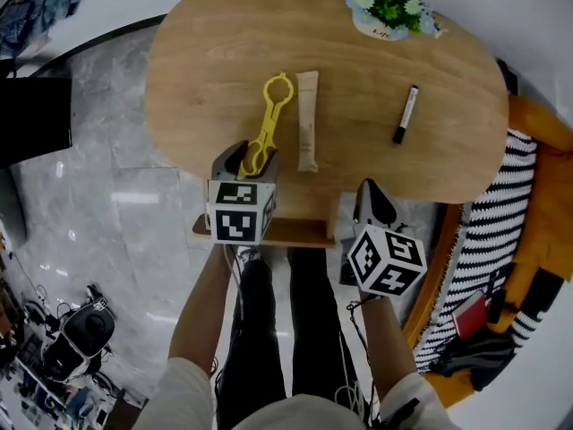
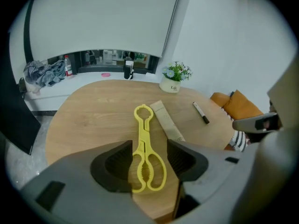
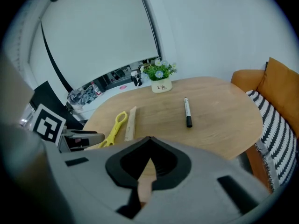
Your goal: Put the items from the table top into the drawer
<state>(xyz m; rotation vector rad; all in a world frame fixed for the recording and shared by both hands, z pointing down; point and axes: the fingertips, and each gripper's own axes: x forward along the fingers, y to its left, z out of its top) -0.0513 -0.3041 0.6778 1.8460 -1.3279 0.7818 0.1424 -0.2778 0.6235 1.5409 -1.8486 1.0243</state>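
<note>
The first pick is being set up: the left gripper (image 2: 148,160) is held wide open astride the handles of the tongs (image 2: 144,146), which are not yet pinched. The right gripper (image 3: 148,160) is shut and empty (tips met). Closing is called for next, then a lift back to the drawer (image 1: 291,232) under the table (image 1: 224,52) edge; room is cramped by the tube (image 2: 167,121) just beside
</note>
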